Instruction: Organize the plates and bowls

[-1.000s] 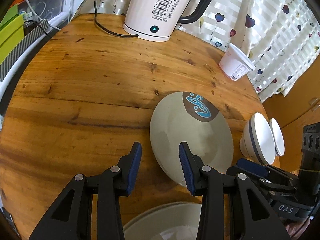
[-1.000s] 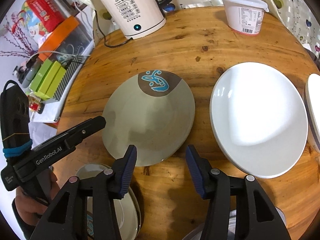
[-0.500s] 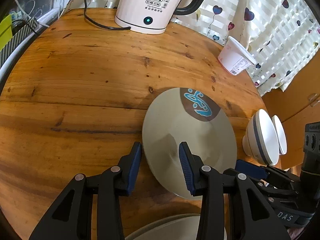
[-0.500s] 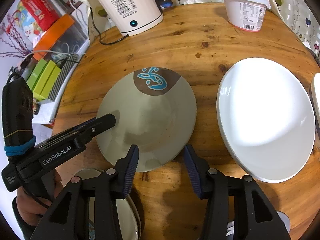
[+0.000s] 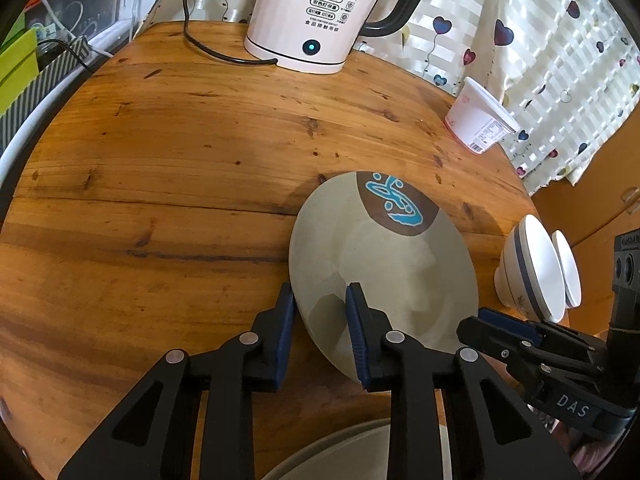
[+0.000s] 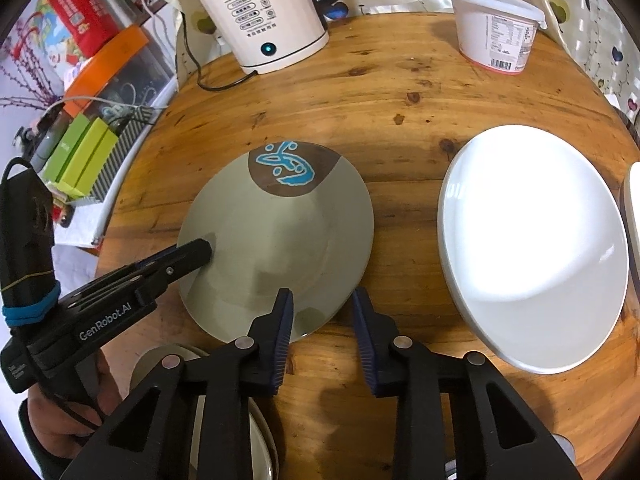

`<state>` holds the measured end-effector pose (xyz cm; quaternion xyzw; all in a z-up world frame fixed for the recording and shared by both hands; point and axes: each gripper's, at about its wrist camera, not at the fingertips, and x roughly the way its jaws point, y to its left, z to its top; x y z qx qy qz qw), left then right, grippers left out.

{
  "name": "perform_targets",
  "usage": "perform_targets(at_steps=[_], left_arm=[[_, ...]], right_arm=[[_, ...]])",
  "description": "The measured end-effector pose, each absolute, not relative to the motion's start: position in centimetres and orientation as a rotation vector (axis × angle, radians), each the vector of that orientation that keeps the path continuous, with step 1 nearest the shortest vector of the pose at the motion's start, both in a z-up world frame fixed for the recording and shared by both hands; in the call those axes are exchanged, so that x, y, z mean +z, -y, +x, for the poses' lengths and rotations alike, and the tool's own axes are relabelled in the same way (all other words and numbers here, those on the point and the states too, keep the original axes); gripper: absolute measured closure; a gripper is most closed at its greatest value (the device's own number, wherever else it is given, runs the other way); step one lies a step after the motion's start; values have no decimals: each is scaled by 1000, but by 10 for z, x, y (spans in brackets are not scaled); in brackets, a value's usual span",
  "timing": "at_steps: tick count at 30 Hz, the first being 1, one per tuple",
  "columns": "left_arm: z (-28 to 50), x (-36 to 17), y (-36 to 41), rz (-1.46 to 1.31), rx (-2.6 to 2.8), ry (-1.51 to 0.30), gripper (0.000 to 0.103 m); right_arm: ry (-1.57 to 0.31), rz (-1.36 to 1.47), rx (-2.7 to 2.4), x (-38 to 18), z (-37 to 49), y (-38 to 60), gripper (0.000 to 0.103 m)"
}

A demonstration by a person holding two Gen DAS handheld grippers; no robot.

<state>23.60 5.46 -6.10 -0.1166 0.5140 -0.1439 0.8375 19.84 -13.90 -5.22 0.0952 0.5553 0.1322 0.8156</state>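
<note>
Both views sit on the grippers, close above the table [image 5: 160,152], tilted steeply down toward its far edge. Left wrist view looks from the near left edge, right wrist view from the near middle. Shared: grey plate [image 5: 384,264] [image 6: 276,240], kettle [image 5: 324,12] [image 6: 260,12], white tub [image 5: 480,120] [image 6: 496,28].

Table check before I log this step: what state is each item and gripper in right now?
Grey-green plate: flat on the wooden table, rim between the jaws of both grippers.
Left gripper: closing over the plate's rim.
Right gripper: closing over the plate's near rim.
White plate: empty, untouched.
Kettle: indicator light on, plugged in.
White tub: lid on, upright.
</note>
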Motion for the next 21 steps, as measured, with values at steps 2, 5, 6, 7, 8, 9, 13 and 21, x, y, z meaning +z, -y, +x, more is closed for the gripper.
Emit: perform_targets(at_steps=[2, 5, 6, 7, 8, 9, 13, 21], left_arm=[[232, -58, -55, -242, -305, -1079, 76], [230, -54, -55, -239, -302, -1067, 76], [228, -53, -55, -238, -300, -1063, 76], [227, -52, -55, -238, -299, -1060, 76], [226, -51, -55, -236, -297, -1058, 76], [225, -50, -55, -233, -296, -1055, 76], [222, -50, -54, -227, -286, -1050, 76], [207, -43, -40, -206, -344, -1033, 82]], right_arm=[[-1180, 203, 286, -51, 197, 140, 74], [-1169, 195, 289, -49, 196, 139, 74], [-1167, 193, 292, -48, 195, 139, 74], [-1165, 191, 294, -48, 194, 139, 74], [-1163, 188, 297, -47, 194, 138, 74], [-1162, 185, 300, -47, 193, 138, 74], [-1162, 176, 306, -47, 190, 137, 74], [-1131, 123, 371, -37, 181, 122, 96]])
